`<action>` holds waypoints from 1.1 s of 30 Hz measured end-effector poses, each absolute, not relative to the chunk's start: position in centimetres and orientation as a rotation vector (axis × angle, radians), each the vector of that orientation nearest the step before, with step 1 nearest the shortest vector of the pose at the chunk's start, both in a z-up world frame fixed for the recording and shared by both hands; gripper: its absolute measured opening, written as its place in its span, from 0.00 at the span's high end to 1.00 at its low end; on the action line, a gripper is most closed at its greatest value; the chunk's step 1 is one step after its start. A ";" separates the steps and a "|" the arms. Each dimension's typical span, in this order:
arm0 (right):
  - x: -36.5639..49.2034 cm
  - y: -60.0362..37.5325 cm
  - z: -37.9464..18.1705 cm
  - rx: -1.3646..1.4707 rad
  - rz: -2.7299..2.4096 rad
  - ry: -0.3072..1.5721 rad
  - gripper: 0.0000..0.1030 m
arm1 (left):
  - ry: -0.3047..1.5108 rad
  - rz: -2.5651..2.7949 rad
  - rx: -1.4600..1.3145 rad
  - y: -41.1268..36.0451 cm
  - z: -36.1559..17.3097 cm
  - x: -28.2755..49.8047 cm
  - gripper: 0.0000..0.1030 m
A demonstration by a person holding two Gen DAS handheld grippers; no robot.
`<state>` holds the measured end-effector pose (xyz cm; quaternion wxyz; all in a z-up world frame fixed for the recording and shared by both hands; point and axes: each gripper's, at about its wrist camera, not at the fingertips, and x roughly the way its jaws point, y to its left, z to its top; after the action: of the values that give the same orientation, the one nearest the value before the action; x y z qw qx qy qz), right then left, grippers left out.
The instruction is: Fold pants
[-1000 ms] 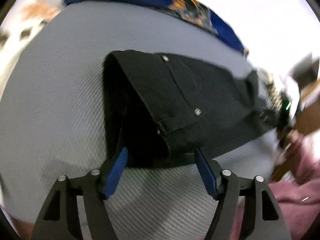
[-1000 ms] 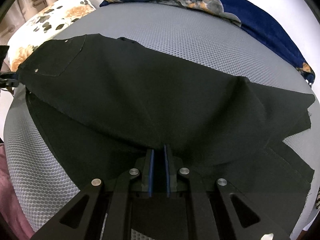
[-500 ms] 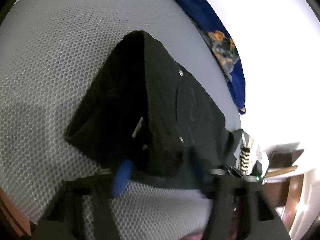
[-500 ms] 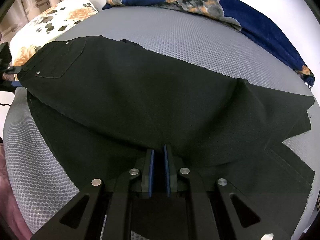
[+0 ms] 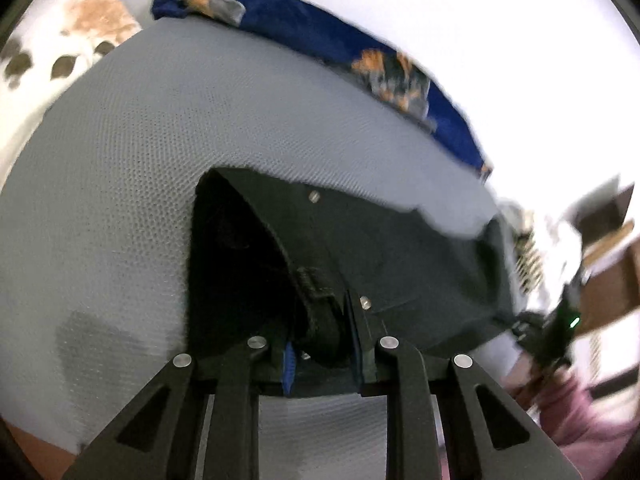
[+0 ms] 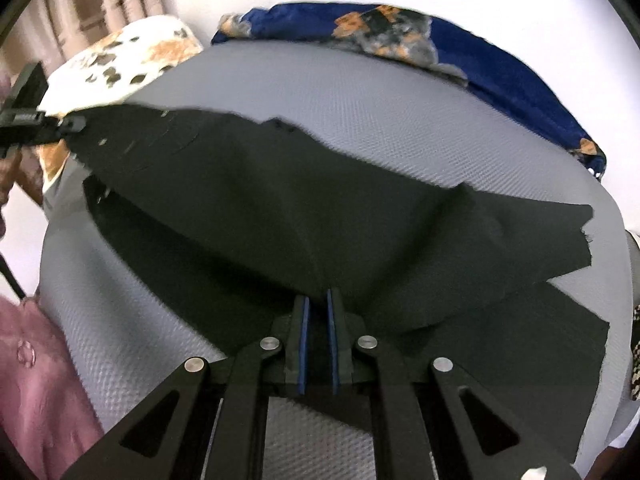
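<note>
Black pants (image 6: 280,208) lie spread across a grey mesh bed (image 6: 360,92). My right gripper (image 6: 316,300) is shut on the near edge of a pant leg, and the fabric rises in a ridge from it. My left gripper (image 5: 320,320) is shut on the waistband end of the pants (image 5: 360,248), bunched between its blue pads. The waist hangs open to the left, with metal rivets showing. In the right wrist view the left gripper (image 6: 36,124) holds the waist at the far left. The leg hems (image 6: 560,240) lie at the right.
A blue floral blanket (image 6: 460,52) lies along the bed's far edge, also in the left wrist view (image 5: 360,52). A white floral pillow (image 6: 124,64) sits at the far left corner. Pink cloth (image 6: 32,380) is at the lower left. Wooden furniture (image 5: 608,264) stands to the right.
My left gripper has closed on the waistband; a second ago it was open around it. It has swung about meanwhile. The right gripper has stayed shut and lifted the leg fabric a little.
</note>
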<state>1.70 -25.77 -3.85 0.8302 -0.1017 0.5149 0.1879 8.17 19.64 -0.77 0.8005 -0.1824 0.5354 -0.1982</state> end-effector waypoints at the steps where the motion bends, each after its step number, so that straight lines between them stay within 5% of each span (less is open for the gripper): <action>1: 1.4 -25.6 -4.4 -0.216 0.400 1.107 0.93 | 1.183 -0.415 -0.348 19.5 -1.9 8.2 0.79; 19: -0.8 -24.2 -8.3 -0.114 0.424 1.237 0.94 | 1.230 -0.373 -0.197 19.1 -5.9 7.5 0.76; 25: -0.5 -24.1 -8.3 -0.083 0.422 1.240 0.94 | 1.174 -0.304 -0.098 19.1 -3.7 6.1 0.56; 33: 0.1 -25.5 -8.5 0.060 0.417 1.239 0.90 | 0.999 -0.238 0.060 18.2 1.8 2.9 0.56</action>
<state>0.05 -25.52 -8.49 0.7934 0.0279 0.5763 0.1938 2.93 18.18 1.83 0.8706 0.0289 0.4777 -0.1140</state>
